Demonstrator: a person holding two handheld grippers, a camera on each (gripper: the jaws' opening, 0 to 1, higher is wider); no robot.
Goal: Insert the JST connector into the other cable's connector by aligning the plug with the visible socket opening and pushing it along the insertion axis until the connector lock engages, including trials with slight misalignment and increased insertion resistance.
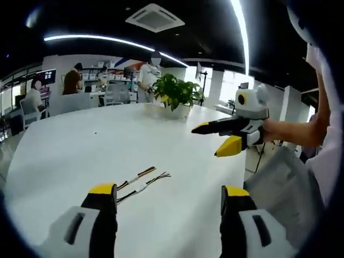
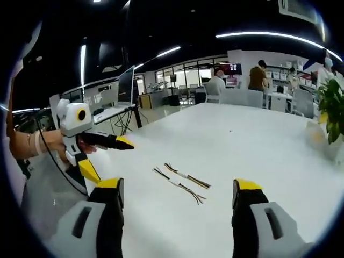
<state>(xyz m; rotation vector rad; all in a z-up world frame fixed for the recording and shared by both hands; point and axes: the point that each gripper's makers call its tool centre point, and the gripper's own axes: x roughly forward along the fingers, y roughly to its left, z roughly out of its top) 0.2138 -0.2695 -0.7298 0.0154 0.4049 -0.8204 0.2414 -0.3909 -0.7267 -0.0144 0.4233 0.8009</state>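
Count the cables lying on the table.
2. Both lie side by side on the white table between the open grippers: one cable farther from the right gripper, the other cable nearer it.

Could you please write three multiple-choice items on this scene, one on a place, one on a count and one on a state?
1. Where do the cables lie?
A. On the white table, side by side
B. In the left gripper
C. Inside the plant pot

2. How many cables lie on the table?
A. One
B. Two
C. Four

3. How do the grippers stand?
A. Both shut on cables
B. Left open, right shut on a cable
C. Both open, holding nothing

Answers:
1 A: both views show the cables flat on the tabletop, ahead of the fingers.
2 B: the right gripper view shows two separate wire bundles, each with a pale connector midway.
3 C: the left gripper and the right gripper each have yellow-tipped fingers spread apart with bare table between them.
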